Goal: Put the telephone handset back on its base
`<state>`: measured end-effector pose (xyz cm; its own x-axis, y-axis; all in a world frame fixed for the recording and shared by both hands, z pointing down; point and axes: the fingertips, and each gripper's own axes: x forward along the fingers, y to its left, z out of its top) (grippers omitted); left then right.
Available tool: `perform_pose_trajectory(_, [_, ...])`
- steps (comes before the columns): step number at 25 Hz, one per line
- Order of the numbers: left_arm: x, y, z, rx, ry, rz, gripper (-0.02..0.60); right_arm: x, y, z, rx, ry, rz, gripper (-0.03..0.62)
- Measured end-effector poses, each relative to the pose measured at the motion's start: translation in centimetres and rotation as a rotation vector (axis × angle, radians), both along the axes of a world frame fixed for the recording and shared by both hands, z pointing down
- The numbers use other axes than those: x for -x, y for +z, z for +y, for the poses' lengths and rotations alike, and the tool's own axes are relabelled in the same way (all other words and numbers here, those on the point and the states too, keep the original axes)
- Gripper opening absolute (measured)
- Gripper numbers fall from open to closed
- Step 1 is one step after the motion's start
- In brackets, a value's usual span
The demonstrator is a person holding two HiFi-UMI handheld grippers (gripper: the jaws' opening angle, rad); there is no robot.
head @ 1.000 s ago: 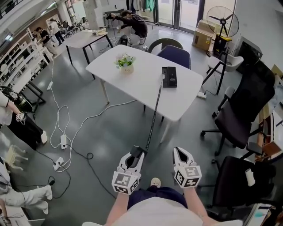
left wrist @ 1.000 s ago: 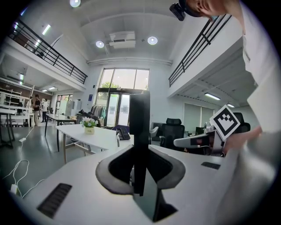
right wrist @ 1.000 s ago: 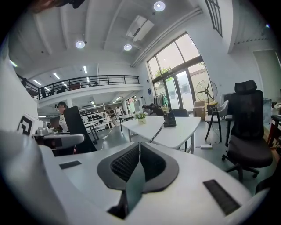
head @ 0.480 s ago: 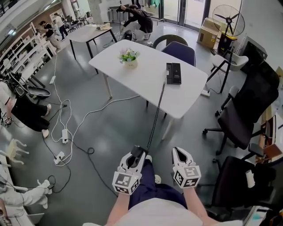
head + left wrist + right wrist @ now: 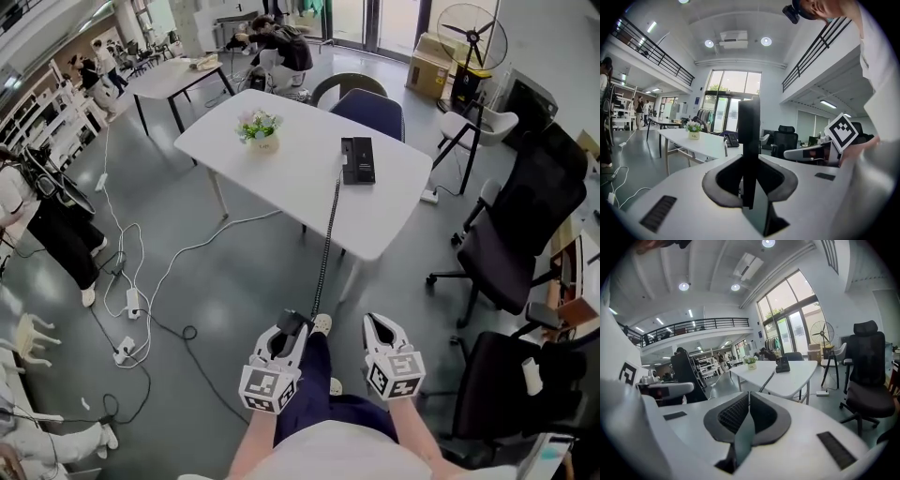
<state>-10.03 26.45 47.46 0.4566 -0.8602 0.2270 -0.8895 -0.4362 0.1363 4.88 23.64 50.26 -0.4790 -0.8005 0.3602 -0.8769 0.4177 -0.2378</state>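
Observation:
A black telephone base (image 5: 357, 160) lies on the white table (image 5: 291, 173) across the room. Its coiled cord (image 5: 327, 239) runs off the table's edge down to the black handset (image 5: 297, 322). My left gripper (image 5: 286, 336) is shut on that handset, low in the head view. In the left gripper view the handset (image 5: 749, 140) stands upright between the jaws, with the base (image 5: 733, 138) small and far on the table. My right gripper (image 5: 379, 325) hangs beside the left one, shut with nothing in it. In the right gripper view the base (image 5: 782, 364) shows beyond the closed pads.
A flower pot (image 5: 260, 131) stands on the table's left part. A blue chair (image 5: 368, 114) sits behind the table and black office chairs (image 5: 511, 244) stand at right. Cables and power strips (image 5: 131, 300) trail over the floor at left. People stand at the far left and back.
The person's leg has come forward under the grippers and the room has shifted slightly in view. Both grippers stay side by side, and the handset stays in the left one.

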Motion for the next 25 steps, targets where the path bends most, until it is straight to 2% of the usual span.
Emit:
perform_pose_trajectory(8, [-0.5, 0.6, -6.7, 0.033, 0.035, 0.006, 0.083, -0.5, 0.4, -6.0, 0.024, 0.036, -0.003, 0.035])
perform_pose_trajectory(15, [-0.7, -1.4, -14.4, 0.004, 0.058, 0.008, 0.083, -0.7, -1.8, -13.8, -0.005, 0.053, -0.002, 0.035])
perform_pose_trajectory(25, [0.6, -1.6, -21.5, 0.021, 0.055, 0.020, 0.083, 0.3, -2.0, -20.9, 0.007, 0.060, -0.002, 0.035])
